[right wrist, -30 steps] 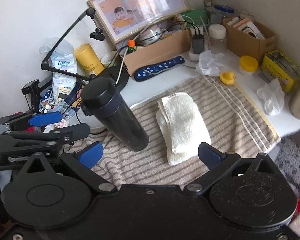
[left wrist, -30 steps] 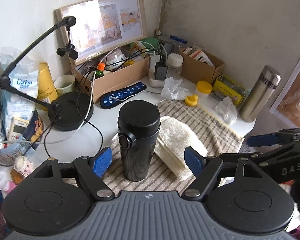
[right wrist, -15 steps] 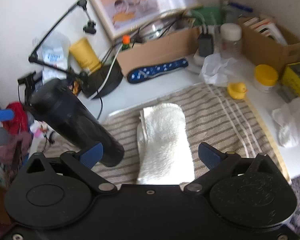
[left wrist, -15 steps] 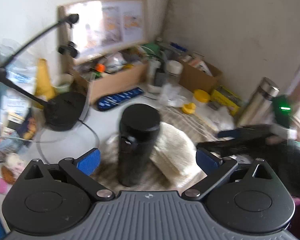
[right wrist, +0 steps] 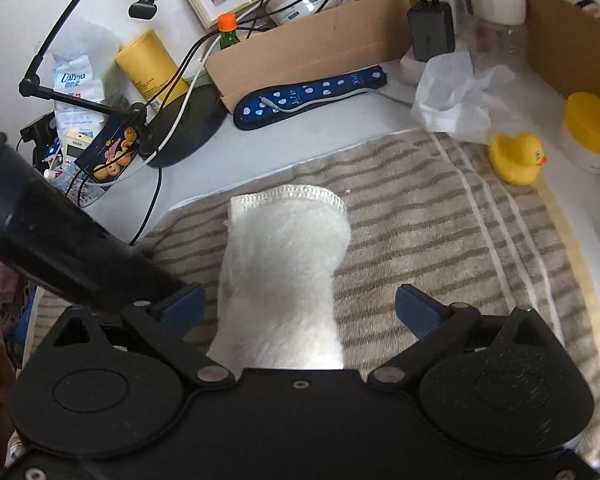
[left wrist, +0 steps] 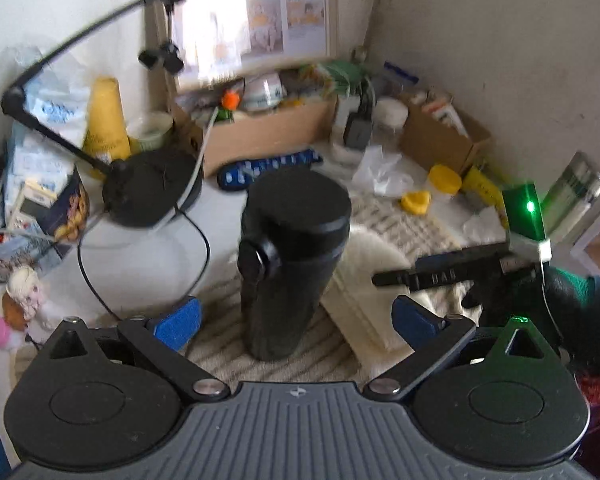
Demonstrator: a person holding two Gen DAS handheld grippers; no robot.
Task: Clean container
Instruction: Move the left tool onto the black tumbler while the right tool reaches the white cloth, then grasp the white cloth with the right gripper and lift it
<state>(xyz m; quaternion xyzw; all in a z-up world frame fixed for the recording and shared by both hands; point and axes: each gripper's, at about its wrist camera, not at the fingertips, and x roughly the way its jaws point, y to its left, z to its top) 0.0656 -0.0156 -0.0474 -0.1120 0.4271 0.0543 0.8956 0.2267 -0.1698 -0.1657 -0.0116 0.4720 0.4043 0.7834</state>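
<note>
Two grippers: both held with fingers spread wide, neither gripping anything.
Left gripper (left wrist: 296, 320): its blue pads stand well apart on either side of the base of the black flask (left wrist: 290, 264), with clear gaps on both sides.
Black flask: upright on the striped towel (left wrist: 404, 224), lid on, round button facing the left wrist camera; it stands between the left gripper's fingers, nearer the left pad than the right one.
Right gripper (right wrist: 298, 314): fingers wide apart over the near end of the folded white cloth (right wrist: 284, 272), which runs lengthwise between them; whether the pads touch it cannot be told.
Flask from the right wrist view (right wrist: 56, 248): at the far left, its base just beside the right gripper's left pad, outside the gap.
Right gripper in the left wrist view (left wrist: 452, 272): to the right of the flask, above the white cloth, apart from the flask, green light lit on its housing.
Striped towel in the right wrist view (right wrist: 440, 232): spread under cloth and flask.
Rubber duck (right wrist: 516, 158): at the towel's far right edge.
Further back: blue dotted power strip (right wrist: 312, 94), cardboard box (right wrist: 312, 56), black lamp base (right wrist: 188, 128), framed picture (left wrist: 256, 24) against the wall.
</note>
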